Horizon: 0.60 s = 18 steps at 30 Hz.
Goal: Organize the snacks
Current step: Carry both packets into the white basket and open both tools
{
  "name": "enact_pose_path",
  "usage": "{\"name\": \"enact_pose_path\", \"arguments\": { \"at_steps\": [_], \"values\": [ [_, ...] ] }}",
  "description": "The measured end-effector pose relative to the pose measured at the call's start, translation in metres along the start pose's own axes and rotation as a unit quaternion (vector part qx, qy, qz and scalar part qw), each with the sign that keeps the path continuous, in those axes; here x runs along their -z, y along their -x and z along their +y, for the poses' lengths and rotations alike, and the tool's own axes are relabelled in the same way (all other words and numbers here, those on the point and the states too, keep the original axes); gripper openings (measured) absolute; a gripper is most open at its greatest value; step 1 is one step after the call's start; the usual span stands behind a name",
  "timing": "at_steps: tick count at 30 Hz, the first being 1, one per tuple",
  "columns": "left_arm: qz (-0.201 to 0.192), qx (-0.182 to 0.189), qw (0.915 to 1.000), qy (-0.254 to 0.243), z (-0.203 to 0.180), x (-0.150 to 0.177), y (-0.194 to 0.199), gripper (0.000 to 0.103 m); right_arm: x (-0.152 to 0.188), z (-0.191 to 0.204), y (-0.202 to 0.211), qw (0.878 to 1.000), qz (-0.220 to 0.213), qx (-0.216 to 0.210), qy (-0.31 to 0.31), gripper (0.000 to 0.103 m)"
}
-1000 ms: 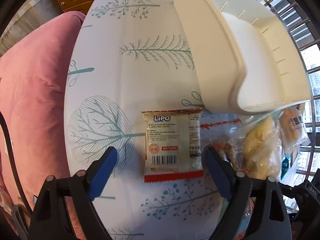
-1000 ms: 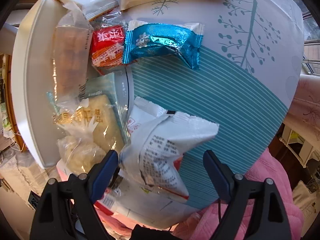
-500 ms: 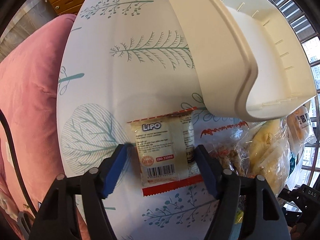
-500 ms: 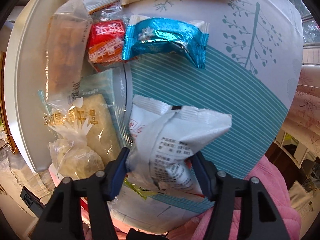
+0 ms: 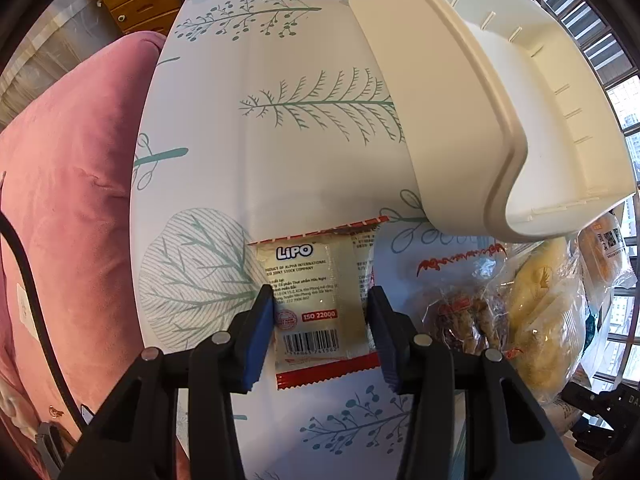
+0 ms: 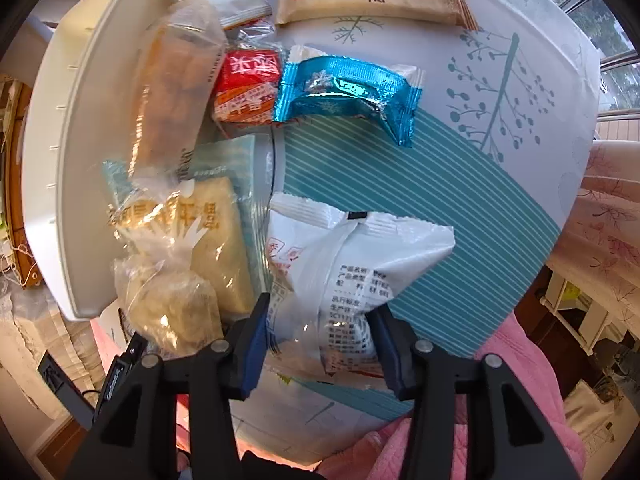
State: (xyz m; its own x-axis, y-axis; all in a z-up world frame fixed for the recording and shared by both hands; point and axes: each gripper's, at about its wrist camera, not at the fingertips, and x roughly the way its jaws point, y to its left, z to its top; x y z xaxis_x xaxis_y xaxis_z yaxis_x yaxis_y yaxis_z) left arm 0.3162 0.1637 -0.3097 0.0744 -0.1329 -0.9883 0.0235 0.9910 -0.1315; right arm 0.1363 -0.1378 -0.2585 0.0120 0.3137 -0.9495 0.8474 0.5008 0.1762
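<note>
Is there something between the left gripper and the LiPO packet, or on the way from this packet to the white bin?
Nothing visible. The left gripper is closing around the LiPO packet, and only bare tablecloth lies toward the white bin.

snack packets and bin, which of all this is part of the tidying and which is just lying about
In the job:
- LiPO packet, left gripper closing on it
- white packet, right gripper closing on it
- blue foil packet
- white bin

Lying about:
- pink cushion
- tree-print cloth

The white bin (image 6: 56, 168) hides under snack packs, its far side cut off.
</note>
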Motion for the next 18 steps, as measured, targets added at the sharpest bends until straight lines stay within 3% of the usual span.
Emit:
{"name": "enact_pose_path", "arguments": {
  "at_steps": [11, 18],
  "values": [
    [0.028, 0.001, 0.9992, 0.027, 0.023, 0.030, 0.020, 0.044, 0.007, 0.021, 0.057, 0.993, -0.059, -0.023, 0.099, 0.047],
    [0.026, 0.010, 0.9993, 0.025, 0.012, 0.047, 0.059, 0.045, 0.007, 0.044, 0.089, 0.973, -0.107, -0.043, 0.199, 0.047]
  ]
}}
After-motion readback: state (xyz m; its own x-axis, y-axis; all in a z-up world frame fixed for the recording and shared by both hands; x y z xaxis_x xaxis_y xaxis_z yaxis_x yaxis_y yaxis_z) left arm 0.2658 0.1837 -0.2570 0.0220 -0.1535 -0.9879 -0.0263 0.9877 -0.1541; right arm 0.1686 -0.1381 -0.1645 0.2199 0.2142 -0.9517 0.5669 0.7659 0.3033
